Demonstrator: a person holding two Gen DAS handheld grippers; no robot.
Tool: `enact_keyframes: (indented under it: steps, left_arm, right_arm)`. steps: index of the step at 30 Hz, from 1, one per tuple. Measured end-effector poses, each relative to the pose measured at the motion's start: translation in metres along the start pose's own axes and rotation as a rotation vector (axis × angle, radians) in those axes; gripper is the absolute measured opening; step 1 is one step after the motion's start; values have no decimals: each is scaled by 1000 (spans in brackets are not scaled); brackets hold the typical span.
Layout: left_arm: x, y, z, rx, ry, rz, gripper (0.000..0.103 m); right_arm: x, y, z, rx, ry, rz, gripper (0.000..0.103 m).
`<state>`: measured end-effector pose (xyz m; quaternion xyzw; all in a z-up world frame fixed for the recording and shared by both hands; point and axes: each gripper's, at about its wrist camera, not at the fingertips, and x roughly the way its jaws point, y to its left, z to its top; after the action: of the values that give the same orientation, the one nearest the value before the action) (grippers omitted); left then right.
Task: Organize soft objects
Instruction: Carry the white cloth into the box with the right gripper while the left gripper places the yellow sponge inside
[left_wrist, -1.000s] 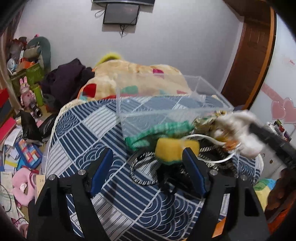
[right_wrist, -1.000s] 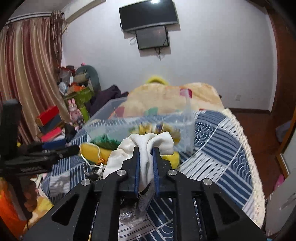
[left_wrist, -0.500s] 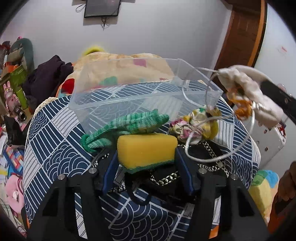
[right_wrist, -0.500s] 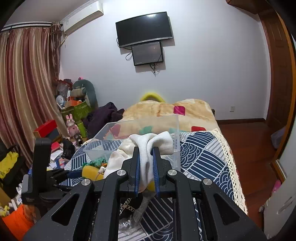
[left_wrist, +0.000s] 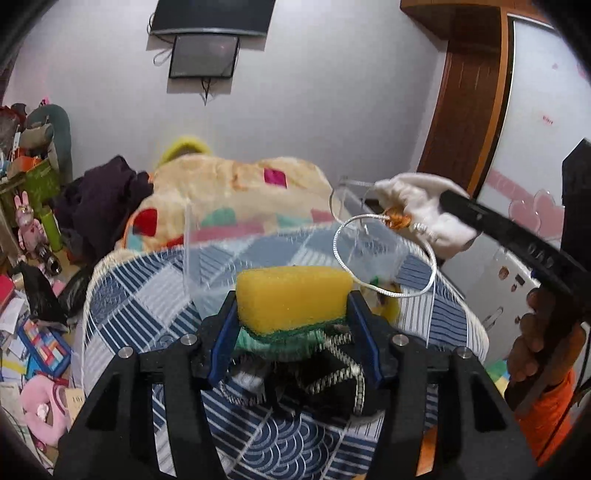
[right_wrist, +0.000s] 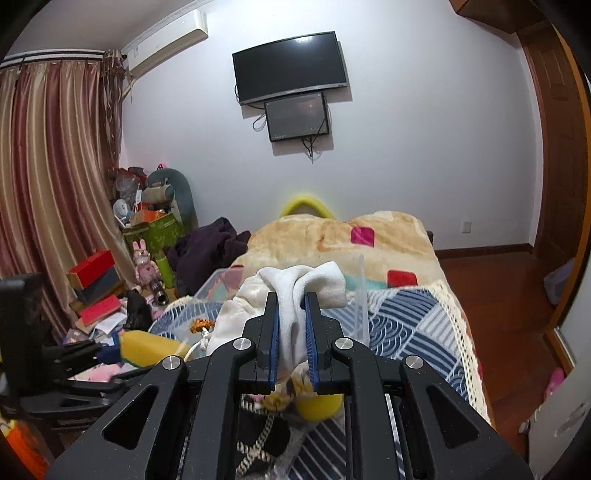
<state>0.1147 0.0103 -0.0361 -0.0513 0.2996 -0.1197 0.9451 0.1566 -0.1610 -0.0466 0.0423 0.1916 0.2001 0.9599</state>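
Note:
My left gripper (left_wrist: 293, 295) is shut on a yellow sponge (left_wrist: 293, 293) with a green scrub side, held above the bed in front of a clear plastic box (left_wrist: 258, 251). My right gripper (right_wrist: 291, 314) is shut on a white drawstring cloth pouch (right_wrist: 303, 282). In the left wrist view the pouch (left_wrist: 421, 210) hangs at the right over the box, its white cord loop (left_wrist: 384, 258) and orange charm dangling. The sponge also shows in the right wrist view (right_wrist: 147, 347). A green knit piece (left_wrist: 280, 341) and a black braided strap (left_wrist: 332, 376) lie under the left gripper.
The blue-and-white patterned bedcover (left_wrist: 147, 295) lies under everything. A beige blanket (left_wrist: 236, 188) and dark clothes (left_wrist: 103, 195) are piled behind the box. Toys, boxes and papers clutter the floor at the left (left_wrist: 33, 332). A yellow round object (right_wrist: 317, 406) lies below the right gripper.
My left gripper closed on the sponge and lifted it off the bed. My right gripper raised the pouch higher and moved it over the box.

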Motion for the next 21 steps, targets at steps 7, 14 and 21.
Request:
enact_keyframes:
  steps: [7, 14, 21]
  left_arm:
    - [22, 11, 33, -3, -21, 67, 57]
    - [72, 27, 39, -28, 69, 88, 57]
    - [110, 34, 32, -38, 152, 79, 57]
  right_arm:
    - [22, 1, 13, -11, 12, -18, 11]
    - [65, 5, -1, -33, 116, -49, 11]
    - [90, 3, -15, -46, 209, -59, 11]
